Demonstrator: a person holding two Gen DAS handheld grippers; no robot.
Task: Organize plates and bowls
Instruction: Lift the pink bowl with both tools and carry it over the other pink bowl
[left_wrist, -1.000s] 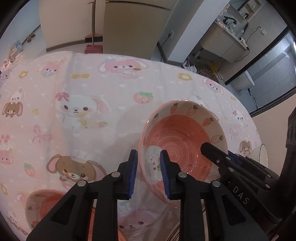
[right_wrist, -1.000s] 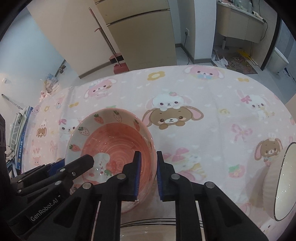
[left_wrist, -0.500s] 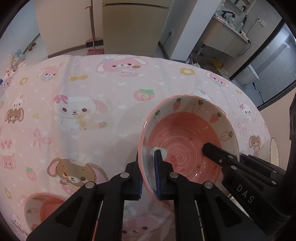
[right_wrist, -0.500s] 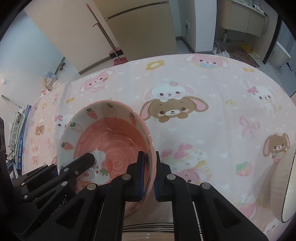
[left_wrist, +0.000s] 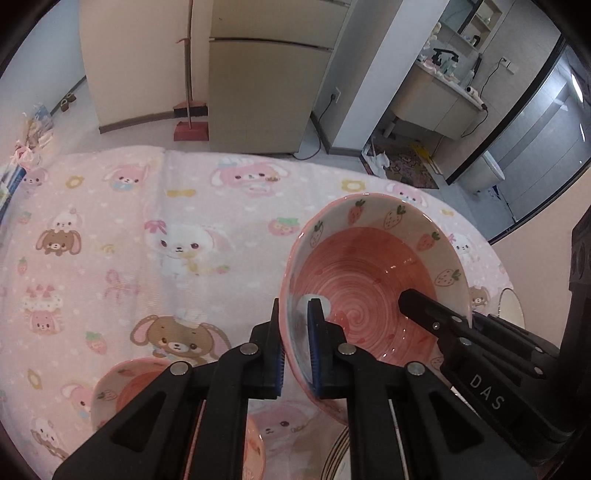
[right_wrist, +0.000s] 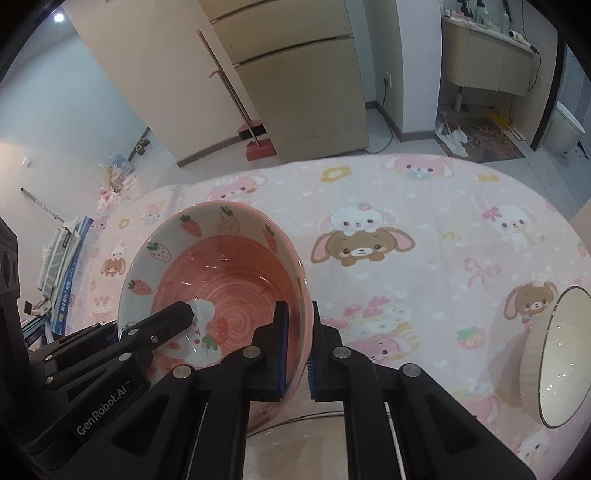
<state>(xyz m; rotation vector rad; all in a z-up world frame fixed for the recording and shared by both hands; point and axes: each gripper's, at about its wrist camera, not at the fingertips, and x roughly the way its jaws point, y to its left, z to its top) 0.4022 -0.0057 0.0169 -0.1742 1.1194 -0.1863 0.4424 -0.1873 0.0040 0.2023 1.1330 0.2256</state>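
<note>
Left gripper (left_wrist: 295, 350) is clamped on the left rim of the strawberry bowl (left_wrist: 373, 280), one pad outside the wall, one inside. Bowl is tilted, mouth facing the cameras, clear of the table (left_wrist: 110, 229) and its pink bunny-print cloth. Right gripper (right_wrist: 297, 350) pinches the opposite rim the same way, so both grippers carry one bowl between them.

Left to right in the left wrist view: a second pink bowl (left_wrist: 122, 387) sits on the cloth at near left, partly behind the gripper arm; the held bowl is right of centre; a striped plate edge (left_wrist: 334, 458) shows at the near bottom, probably a stack, hard to tell.

Right wrist view: held bowl at left, pale cream bowl (right_wrist: 554, 354) at the near right edge of the table, well apart. Fridge (right_wrist: 295, 74) and broom (right_wrist: 236, 96) stand beyond the far side.
</note>
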